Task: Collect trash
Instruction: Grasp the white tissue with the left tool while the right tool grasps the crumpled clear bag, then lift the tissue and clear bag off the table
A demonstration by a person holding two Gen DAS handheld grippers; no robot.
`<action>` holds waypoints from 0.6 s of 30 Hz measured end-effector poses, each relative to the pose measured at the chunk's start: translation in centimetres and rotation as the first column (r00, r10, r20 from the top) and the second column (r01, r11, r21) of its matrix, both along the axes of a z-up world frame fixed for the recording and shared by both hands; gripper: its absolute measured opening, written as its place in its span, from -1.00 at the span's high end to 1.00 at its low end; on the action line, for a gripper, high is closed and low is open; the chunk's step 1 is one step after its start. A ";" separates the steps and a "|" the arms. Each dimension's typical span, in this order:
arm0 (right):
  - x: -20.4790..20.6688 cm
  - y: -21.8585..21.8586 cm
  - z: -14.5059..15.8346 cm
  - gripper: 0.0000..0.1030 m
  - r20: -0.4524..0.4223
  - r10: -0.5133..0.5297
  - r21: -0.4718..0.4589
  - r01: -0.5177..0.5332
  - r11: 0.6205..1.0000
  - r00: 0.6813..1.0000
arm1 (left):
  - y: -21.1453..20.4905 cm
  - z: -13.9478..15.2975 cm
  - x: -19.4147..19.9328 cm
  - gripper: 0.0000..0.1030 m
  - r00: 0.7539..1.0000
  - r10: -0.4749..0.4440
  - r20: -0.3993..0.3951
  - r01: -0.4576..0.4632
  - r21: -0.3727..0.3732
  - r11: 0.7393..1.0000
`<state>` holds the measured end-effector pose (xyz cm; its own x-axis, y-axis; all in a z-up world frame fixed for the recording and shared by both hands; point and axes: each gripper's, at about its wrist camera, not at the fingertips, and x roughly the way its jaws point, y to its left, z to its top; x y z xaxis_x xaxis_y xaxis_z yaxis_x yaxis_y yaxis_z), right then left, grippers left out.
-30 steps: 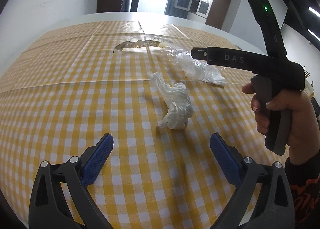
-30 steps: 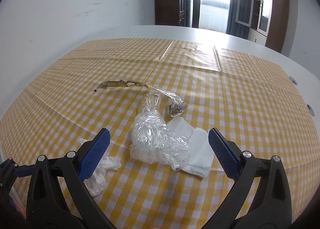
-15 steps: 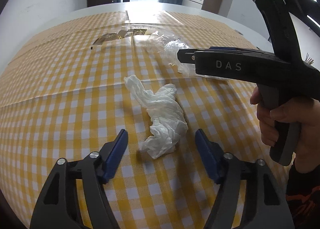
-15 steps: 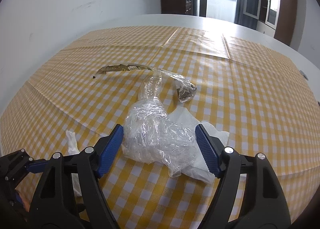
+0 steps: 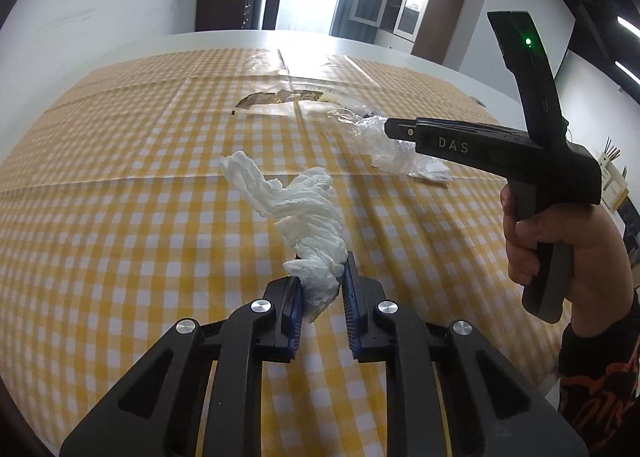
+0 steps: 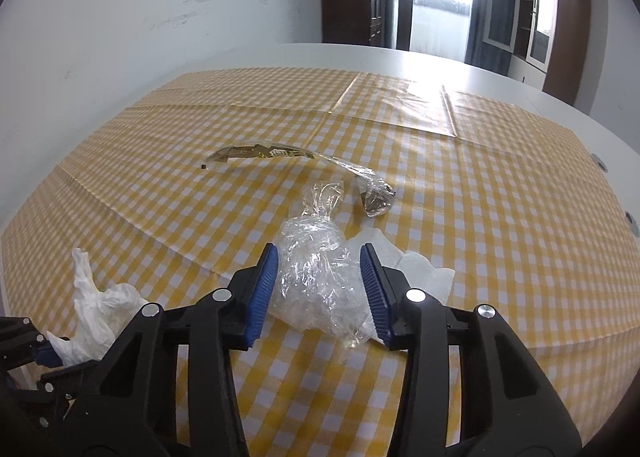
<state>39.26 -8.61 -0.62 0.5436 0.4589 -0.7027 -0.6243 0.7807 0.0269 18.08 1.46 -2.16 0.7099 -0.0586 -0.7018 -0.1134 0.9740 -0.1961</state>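
Left claw [image 5: 321, 289] was clenched on the near end of a crumpled white tissue [image 5: 304, 213]; both blue pads [image 5: 349, 289] pressed against the paper. The tissue twisted away from the pads toward 11 o'clock, its far tail lifted above the yellow checked cloth [image 5: 120, 237] that covered the desk [image 5: 224, 39].

Right claw [image 6: 320, 289], seen from its own camera, was partly closed around a wad of clear plastic film [image 6: 316, 269]. The pads [image 6: 262, 289] sat against the wad's two sides. Could not tell how firmly they gripped, since the film looked only lightly squeezed and its base rested on the cloth. A flat white napkin [image 6: 420, 273] lay under and just beside the wad, at 3 o'clock from it. A twisted neck of the film rose at 12 o'clock from the wad.

Farther out at 12 to 1 o'clock, a long clear wrapper with printed lettering [image 6: 288, 155] lay curved across the cloth, its knotted end near the film's neck but apart from it.

From the left camera, the right tool body marked DAS showed at 2 o'clock, held in the right hand [image 5: 560, 245], with a green light on its upper arm. From the right camera, the tissue [image 6: 96, 309] appeared at 9 o'clock, with the left claw's tip low at the frame edge.

Background held a white wall, dark doors and a cabinet [image 6: 560, 17].
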 end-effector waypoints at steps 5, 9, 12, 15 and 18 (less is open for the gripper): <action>-2.2 0.5 1.5 0.93 0.008 0.004 -0.006 -0.004 1.000 1.000 | 0.8 0.6 -3.0 0.68 1.000 0.014 0.025 -0.013 -0.042 0.999; -3.0 -0.6 2.3 0.93 0.009 -0.038 0.003 0.038 0.999 0.999 | 1.0 1.2 -5.4 0.68 0.999 0.019 0.051 -0.017 -0.050 0.999; -3.3 -1.8 3.1 0.86 0.007 -0.065 0.034 0.065 0.997 0.998 | 1.0 1.5 -6.7 0.68 0.998 0.023 0.066 -0.019 -0.063 0.998; -3.3 -1.9 3.4 0.28 0.005 -0.065 0.036 0.064 0.997 0.998 | 1.0 1.2 -7.3 0.68 0.997 0.018 0.068 -0.013 -0.076 0.997; -3.1 -1.3 3.3 0.09 0.012 -0.056 0.021 0.055 0.998 0.998 | 1.2 0.8 -7.0 0.67 0.998 0.009 0.060 -0.004 -0.091 0.996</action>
